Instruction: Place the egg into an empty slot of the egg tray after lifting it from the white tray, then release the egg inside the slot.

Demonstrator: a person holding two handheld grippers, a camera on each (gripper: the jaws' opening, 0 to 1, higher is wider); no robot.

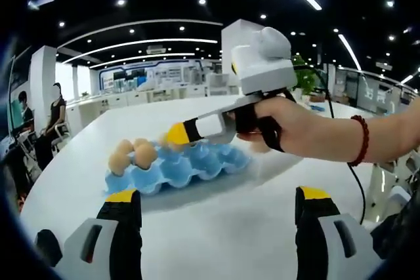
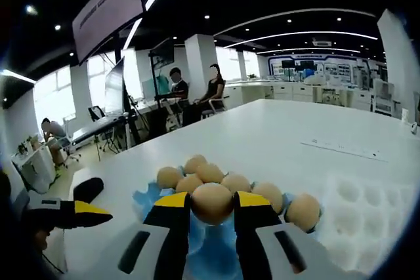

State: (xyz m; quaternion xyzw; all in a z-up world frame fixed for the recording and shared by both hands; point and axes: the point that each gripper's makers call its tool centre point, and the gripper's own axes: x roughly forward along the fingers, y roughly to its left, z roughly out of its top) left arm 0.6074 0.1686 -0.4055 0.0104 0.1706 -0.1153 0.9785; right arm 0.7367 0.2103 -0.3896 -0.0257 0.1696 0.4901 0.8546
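Our right gripper (image 2: 212, 209) has the egg (image 2: 212, 202) pinched over the blue egg tray (image 1: 197, 165), low centre of frame. Left gripper (image 1: 216, 204) sits open and empty. We'd ease down into a free slot before letting go.

matt egg (image 2: 211, 202), glossy white table (image 2: 282, 137)

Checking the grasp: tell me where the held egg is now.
In the right gripper view, the egg sits low centre between the right gripper jaws, above the blue tray.
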